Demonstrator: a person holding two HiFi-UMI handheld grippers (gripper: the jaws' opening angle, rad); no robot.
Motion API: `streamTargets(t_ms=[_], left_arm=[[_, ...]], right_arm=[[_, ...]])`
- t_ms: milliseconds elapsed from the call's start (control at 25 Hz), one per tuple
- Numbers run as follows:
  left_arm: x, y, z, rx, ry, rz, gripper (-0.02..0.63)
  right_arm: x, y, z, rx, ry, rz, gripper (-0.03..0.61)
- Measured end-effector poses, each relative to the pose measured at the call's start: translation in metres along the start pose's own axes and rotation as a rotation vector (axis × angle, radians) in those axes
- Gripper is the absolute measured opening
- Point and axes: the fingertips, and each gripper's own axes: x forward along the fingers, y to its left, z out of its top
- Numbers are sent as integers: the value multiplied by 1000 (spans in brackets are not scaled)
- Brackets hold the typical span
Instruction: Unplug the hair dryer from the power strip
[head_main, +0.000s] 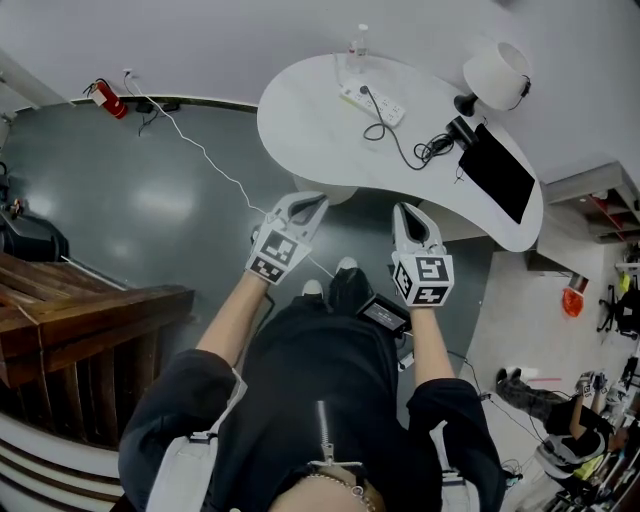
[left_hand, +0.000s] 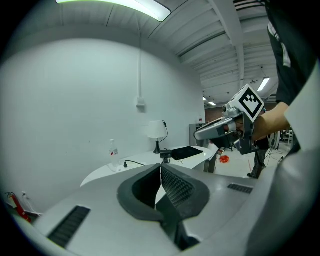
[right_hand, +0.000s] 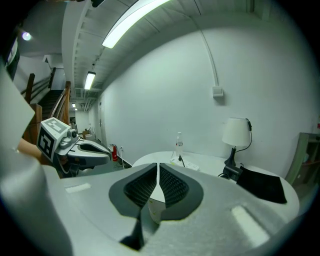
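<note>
A white power strip (head_main: 377, 104) lies on the far part of the white curved table (head_main: 300, 120), with a black plug (head_main: 364, 92) in it. Its black cable (head_main: 393, 137) runs right to the black hair dryer (head_main: 460, 130), which lies next to a black pad (head_main: 498, 172). My left gripper (head_main: 309, 204) and right gripper (head_main: 409, 211) are side by side in the air short of the table's near edge, both shut and empty. The left gripper view shows the shut jaws (left_hand: 161, 168) pointing at the table (left_hand: 140, 161). In the right gripper view the strip (right_hand: 189, 164) lies beyond the shut jaws (right_hand: 157, 167).
A white lamp (head_main: 497, 72) and a clear bottle (head_main: 358, 44) stand on the table. A red fire extinguisher (head_main: 108, 97) and a white floor cable (head_main: 200, 150) are at the far left wall. Wooden railing (head_main: 80, 320) is at left, and a black box (head_main: 383, 315) lies by my feet.
</note>
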Motion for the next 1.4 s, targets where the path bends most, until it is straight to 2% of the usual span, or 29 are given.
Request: streamTargets(t_ms=[280,600,1120,1400], left_arm=[[31,17,-1,2,19,-8,12],[90,56,4,7,71,5,12],[204,124,18,-52,168,119,13],[230,144,25,-45,217,177,14]], right_arm=[[28,-26,1,17,8,6,9],[90,-75,13,45,12,47,9],[192,-177,51,8,47,168,26],[234,-199,51,22,74,246,46]])
